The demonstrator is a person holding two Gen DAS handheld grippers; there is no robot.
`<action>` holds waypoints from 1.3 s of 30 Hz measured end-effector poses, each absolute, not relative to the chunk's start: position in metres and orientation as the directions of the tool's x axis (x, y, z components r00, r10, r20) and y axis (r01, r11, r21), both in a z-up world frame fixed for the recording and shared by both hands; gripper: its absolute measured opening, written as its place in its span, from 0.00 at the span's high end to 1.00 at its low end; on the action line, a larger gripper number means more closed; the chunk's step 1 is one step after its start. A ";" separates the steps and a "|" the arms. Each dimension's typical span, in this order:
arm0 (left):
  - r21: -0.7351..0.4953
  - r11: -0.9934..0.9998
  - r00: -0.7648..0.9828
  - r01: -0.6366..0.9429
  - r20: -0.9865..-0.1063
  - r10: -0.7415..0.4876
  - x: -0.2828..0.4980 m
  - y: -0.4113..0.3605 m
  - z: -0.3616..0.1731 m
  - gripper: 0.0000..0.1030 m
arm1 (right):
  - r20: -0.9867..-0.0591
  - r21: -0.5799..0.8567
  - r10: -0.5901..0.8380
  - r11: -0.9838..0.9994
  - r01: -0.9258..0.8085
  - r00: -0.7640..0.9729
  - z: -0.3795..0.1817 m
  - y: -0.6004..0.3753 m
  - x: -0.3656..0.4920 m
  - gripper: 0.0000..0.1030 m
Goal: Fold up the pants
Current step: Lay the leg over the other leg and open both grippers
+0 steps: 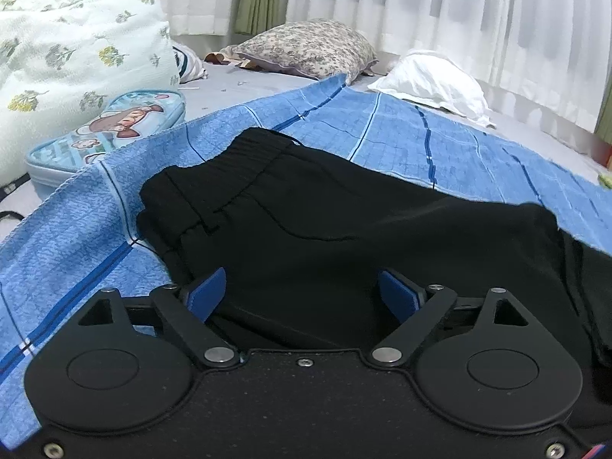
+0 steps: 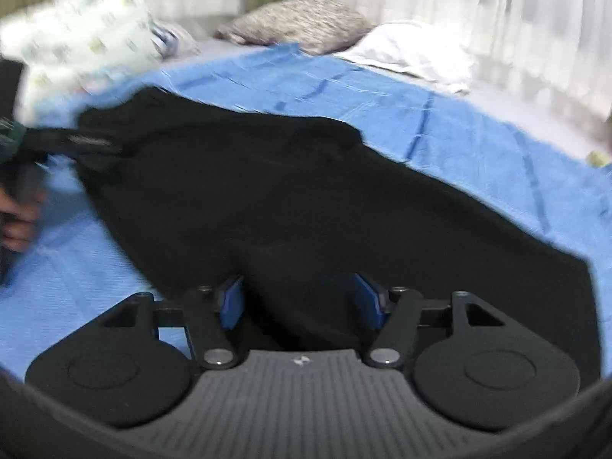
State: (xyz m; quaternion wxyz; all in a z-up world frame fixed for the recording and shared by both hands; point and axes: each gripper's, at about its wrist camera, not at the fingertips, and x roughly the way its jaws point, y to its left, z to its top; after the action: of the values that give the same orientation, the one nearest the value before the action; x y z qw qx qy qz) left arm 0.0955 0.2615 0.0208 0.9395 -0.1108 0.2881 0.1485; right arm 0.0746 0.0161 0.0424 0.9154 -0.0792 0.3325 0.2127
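Black pants (image 1: 313, 225) lie on a blue checked towel (image 1: 440, 145) on a bed, elastic waistband at the far left. My left gripper (image 1: 302, 294) is open, its blue pads (image 1: 208, 290) on either side of the near edge of the pants by the waist end. The right wrist view is motion-blurred: the pants (image 2: 267, 191) stretch across the towel (image 2: 459, 134), and my right gripper (image 2: 298, 298) is open with black fabric between its blue pads (image 2: 231, 302). The other gripper and a hand (image 2: 19, 206) show at the left edge.
A floral quilt (image 1: 69, 57) and a cartoon-printed blue case (image 1: 114, 126) sit at the left. A patterned pillow (image 1: 310, 48) and a white pillow (image 1: 432, 76) lie at the back before white curtains (image 1: 459, 11).
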 end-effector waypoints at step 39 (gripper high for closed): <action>-0.009 1.000 0.784 0.016 -0.620 -0.018 0.088 0.031 0.011 0.08 | -0.639 0.128 -0.029 0.981 0.144 0.769 0.021 -0.215 -0.002 0.12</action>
State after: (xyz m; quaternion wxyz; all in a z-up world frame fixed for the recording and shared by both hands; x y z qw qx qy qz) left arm 0.0881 0.0309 0.0113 0.9445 -0.0017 0.3284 -0.0091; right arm -0.0017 -0.2148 0.0206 0.9366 0.0850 0.3368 -0.0462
